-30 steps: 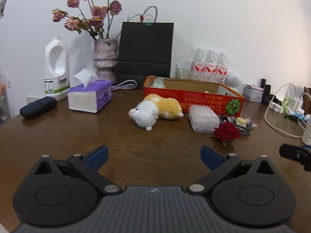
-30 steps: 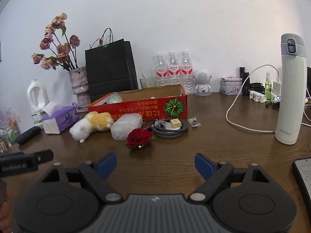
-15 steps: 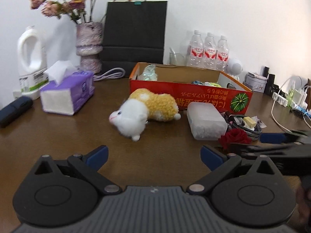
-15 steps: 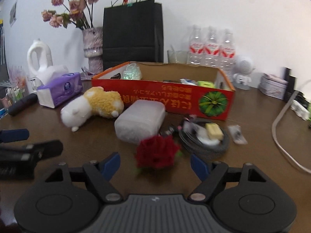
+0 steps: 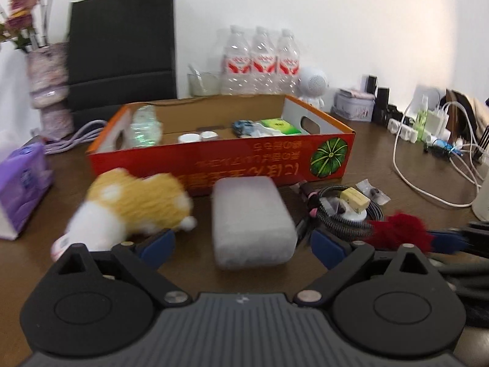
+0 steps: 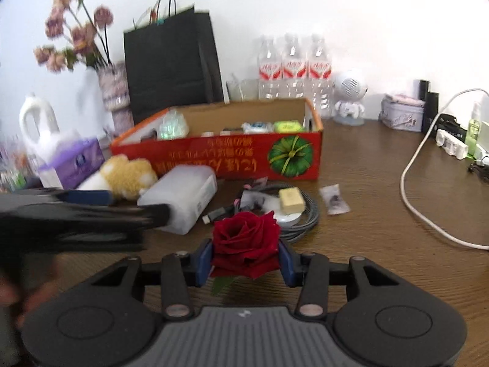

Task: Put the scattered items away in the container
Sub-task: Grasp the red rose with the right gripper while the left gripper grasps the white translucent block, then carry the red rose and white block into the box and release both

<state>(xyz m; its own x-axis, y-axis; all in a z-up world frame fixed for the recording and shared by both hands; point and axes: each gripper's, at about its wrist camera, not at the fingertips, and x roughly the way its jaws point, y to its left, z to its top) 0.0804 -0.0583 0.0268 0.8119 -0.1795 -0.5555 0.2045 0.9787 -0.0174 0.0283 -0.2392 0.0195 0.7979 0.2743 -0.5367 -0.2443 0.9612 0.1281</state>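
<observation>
Red petals fill the gap between the blue pads of the right gripper: the fingers are closed narrowly on the red rose, one pad on each side of the flower, and a green leaf shows under it. From the pictures I cannot tell if the rose touches the wooden table or is just above it.

All places are told from the red cardboard box, the container, which stands on the table with its long printed side toward both cameras. Inside the box lie a clear crumpled bag at its left end, two small white caps in the middle, and a green packet at its right end. Just in front of the box, near its middle, lies a white translucent block. The left gripper has its fingers wide apart, and the near end of the block is between them; the pads do not touch it. In front of the box's left half lies a yellow and white plush toy, blurred, just beside the block. In front of the right half is a coiled grey cable with a small yellow block on it, and a small clear packet to the right of the coil. The rose is in front of this coil, nearer to the camera.

Behind the box stand a black paper bag and three water bottles.
</observation>
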